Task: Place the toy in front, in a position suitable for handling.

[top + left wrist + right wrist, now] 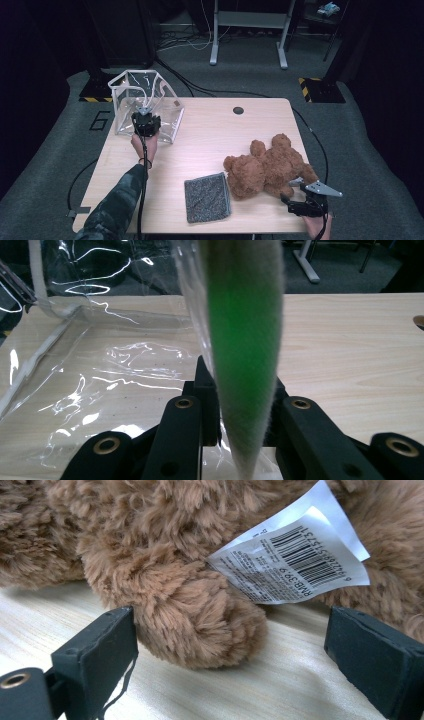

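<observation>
Jaws on my left gripper (145, 116) are clamped on the clear bag's (145, 100) rim at the counter's (210, 140) 10 o'clock; right gripper (230, 645) jaws gape wide around the teddy bear's (270, 167) paw at 4 o'clock, not touching it.
</observation>
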Motion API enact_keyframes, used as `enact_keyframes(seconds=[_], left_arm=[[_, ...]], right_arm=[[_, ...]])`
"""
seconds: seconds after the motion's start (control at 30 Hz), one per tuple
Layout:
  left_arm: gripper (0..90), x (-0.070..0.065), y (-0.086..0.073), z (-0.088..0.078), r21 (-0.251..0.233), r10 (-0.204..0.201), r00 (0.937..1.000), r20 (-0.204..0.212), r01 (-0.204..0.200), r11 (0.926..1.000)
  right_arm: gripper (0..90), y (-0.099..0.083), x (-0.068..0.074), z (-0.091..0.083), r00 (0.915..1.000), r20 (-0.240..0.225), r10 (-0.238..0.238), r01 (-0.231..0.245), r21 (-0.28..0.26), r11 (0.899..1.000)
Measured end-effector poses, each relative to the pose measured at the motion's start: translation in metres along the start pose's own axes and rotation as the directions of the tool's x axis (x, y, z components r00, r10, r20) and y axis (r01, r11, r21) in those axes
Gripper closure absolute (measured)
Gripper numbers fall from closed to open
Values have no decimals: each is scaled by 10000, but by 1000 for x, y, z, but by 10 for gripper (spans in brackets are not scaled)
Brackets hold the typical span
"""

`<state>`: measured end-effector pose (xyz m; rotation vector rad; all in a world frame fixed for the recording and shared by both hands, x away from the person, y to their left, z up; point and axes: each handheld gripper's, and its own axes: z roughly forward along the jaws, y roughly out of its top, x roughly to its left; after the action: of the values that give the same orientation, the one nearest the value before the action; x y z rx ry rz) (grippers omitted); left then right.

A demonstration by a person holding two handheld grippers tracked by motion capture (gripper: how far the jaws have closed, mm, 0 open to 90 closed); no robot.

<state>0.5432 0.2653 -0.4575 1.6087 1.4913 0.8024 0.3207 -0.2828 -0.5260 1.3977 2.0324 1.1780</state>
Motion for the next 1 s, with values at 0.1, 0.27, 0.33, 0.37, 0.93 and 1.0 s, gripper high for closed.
enact_keyframes(seconds=[0.1, 0.27, 0.33, 0.37, 0.93, 1.0], left_arm=[[752, 1, 0, 1, -3, 27, 10000, -6, -27, 10000], [454, 6, 0, -6, 243, -201, 9982, 564, 187, 9995], [395, 9, 3, -12, 159, -261, 9970, 728, 250, 9996], [372, 10, 4, -15, 45, -267, 9966, 777, 264, 9996], [524, -13, -50, 8, 2031, -322, 9935, 1095, 93, 9791], [598, -15, -53, 15, 2111, -410, 9890, 1418, 102, 9774]], right_arm=[[61, 0, 0, 0, 10000, 3, -12, 12, 5, 10000], [62, 0, 0, 0, 10000, 26, 9, -9, 10, 10000], [61, 0, 0, 0, 10000, 5, -12, 12, 22, 10000], [62, 0, 0, 1, 10000, 27, 51, -51, 10, 10000], [62, 0, 1, 0, 10000, 22, 39, -39, 45, 10000], [62, 0, 1, 1, 10000, 16, 41, -41, 37, 10000]])
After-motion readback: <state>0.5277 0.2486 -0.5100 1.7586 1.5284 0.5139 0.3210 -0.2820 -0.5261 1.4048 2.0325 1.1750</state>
